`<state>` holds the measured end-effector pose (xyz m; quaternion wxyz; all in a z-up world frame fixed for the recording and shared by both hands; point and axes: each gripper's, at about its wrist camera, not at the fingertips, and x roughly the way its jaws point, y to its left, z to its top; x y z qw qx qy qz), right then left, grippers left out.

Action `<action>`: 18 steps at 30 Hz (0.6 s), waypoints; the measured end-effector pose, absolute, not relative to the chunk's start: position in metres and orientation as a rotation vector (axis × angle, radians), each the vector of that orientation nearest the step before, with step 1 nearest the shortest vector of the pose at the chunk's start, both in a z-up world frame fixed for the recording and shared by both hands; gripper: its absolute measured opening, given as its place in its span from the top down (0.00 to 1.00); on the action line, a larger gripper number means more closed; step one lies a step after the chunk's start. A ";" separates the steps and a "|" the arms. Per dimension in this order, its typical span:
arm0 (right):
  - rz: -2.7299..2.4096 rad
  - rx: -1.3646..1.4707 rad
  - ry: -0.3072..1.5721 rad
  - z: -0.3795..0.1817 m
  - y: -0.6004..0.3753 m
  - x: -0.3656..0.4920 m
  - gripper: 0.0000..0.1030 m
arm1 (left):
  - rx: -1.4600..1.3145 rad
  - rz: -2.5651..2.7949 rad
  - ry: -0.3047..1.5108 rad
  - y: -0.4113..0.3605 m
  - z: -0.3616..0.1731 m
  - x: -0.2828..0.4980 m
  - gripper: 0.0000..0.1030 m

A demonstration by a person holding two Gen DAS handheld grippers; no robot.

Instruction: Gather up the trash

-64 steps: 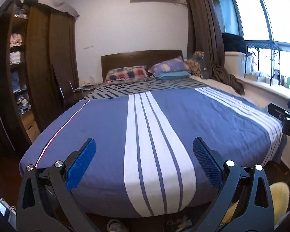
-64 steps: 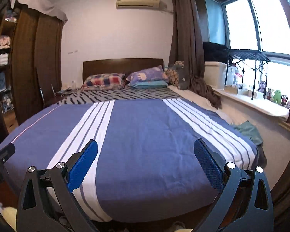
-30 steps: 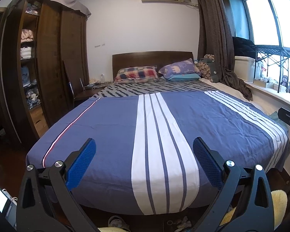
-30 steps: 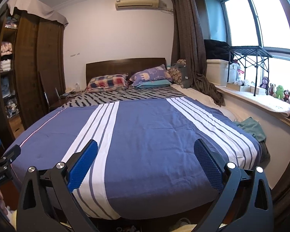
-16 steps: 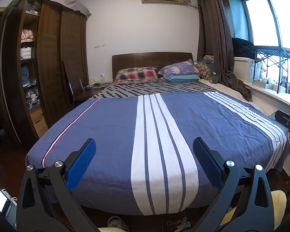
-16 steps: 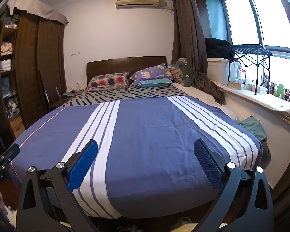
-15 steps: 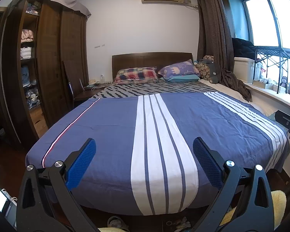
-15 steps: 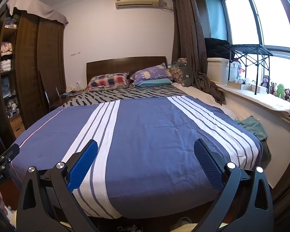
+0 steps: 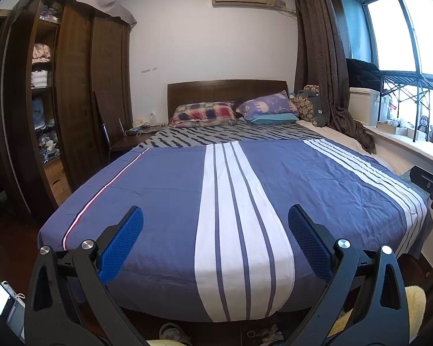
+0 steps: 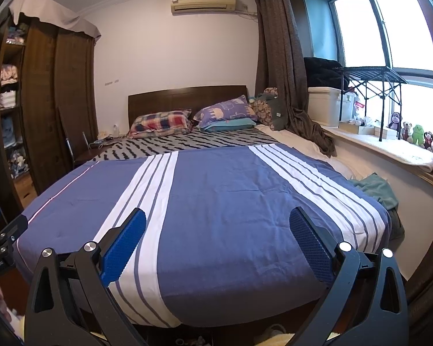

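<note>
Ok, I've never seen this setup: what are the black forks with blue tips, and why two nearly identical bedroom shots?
No robot here: a person carries a handheld two-finger tool in each hand, each with a fisheye camera looking forward along its fingers. One picture comes from the left tool, the other from the right tool. The blue parts are the finger pads. Both tools are open and hold nothing. They face a bed with a blue striped blanket and pillows at the headboard. Small bits that may be trash lie on the floor at the foot of the bed, too small to identify.
</note>
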<state>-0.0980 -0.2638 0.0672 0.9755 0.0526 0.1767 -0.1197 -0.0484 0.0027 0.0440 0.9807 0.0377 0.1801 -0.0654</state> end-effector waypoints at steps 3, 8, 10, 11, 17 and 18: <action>-0.241 0.108 0.356 0.067 -0.264 -0.097 0.03 | 0.075 -0.131 0.362 0.003 0.044 -0.049 0.08; -0.242 0.106 0.356 0.068 -0.264 -0.097 0.03 | 0.075 -0.132 0.361 0.003 0.044 -0.048 0.08; -0.243 0.106 0.353 0.068 -0.264 -0.099 0.03 | 0.075 -0.130 0.361 0.003 0.045 -0.048 0.08; -0.244 0.106 0.352 0.069 -0.264 -0.099 0.03 | 0.074 -0.130 0.360 0.003 0.045 -0.048 0.08; -0.247 0.106 0.349 0.069 -0.264 -0.101 0.03 | 0.075 -0.127 0.356 0.004 0.048 -0.050 0.08; -0.246 0.107 0.349 0.069 -0.264 -0.101 0.03 | 0.075 -0.126 0.355 0.004 0.048 -0.050 0.08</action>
